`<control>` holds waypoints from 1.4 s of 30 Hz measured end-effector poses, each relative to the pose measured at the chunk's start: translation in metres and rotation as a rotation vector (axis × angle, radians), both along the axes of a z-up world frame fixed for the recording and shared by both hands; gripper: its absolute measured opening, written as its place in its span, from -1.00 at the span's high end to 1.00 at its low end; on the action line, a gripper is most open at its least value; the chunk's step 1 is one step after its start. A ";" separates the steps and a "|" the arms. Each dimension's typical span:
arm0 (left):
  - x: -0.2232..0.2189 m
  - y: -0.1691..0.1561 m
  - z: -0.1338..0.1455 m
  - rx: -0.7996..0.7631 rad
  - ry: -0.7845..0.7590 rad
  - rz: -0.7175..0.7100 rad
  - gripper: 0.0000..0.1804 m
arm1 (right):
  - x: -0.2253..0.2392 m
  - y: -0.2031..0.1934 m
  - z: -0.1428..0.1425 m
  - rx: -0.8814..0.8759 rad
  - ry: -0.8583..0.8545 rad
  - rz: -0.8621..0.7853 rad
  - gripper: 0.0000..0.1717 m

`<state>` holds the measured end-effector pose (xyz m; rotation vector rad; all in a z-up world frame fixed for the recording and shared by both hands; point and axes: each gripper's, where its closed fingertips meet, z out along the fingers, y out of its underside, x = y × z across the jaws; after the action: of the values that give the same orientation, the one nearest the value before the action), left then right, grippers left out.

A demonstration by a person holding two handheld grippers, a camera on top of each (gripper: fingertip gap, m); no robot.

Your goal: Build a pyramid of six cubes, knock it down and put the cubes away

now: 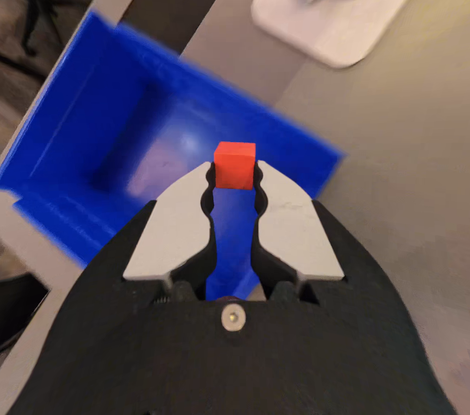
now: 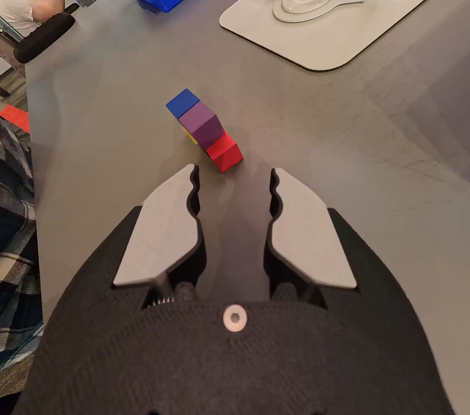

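Black wavy pads (image 1: 258, 174) pinch smooth orange cube (image 1: 234, 165).

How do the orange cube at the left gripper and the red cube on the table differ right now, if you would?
The orange cube is clamped in the left gripper above the blue bin; the red cube rests on the table, ungripped. The orange cube is alone; the red cube touches the purple cube. Both look alike in shape.

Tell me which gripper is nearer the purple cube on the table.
Right. The right gripper hangs open just short of the purple cube; the left gripper is over the blue bin.
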<state>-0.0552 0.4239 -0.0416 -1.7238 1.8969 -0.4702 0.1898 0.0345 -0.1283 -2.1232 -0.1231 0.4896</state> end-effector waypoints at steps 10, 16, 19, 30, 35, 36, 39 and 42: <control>0.125 -0.265 0.006 -0.373 -0.385 -0.312 0.69 | -0.001 -0.002 0.002 0.011 0.004 0.005 0.43; 0.179 -0.340 -0.020 -0.377 -0.385 -0.466 0.69 | -0.001 -0.002 0.003 0.009 0.037 0.010 0.46; 0.192 -0.351 -0.034 -0.331 -0.330 -0.501 0.69 | -0.001 -0.002 0.004 0.020 0.039 0.009 0.46; 0.192 -0.342 -0.056 -0.072 0.124 -0.581 0.69 | -0.003 -0.003 0.004 0.023 0.015 0.020 0.49; 0.193 -0.348 -0.059 -0.014 0.227 -0.591 0.69 | -0.004 -0.003 0.004 0.030 0.009 0.024 0.51; 0.194 -0.346 -0.060 0.014 0.244 -0.588 0.69 | -0.004 -0.003 0.005 0.034 0.009 0.024 0.51; 0.191 -0.347 -0.067 0.031 0.302 -0.592 0.69 | -0.004 -0.004 0.006 0.042 0.006 0.023 0.51; 0.192 -0.349 -0.067 0.030 0.318 -0.589 0.69 | -0.004 -0.004 0.006 0.044 0.004 0.024 0.51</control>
<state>0.1365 0.0752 -0.1086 -1.2501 2.6353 -0.3869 0.1858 0.0303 -0.1222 -2.0794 -0.1560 0.5003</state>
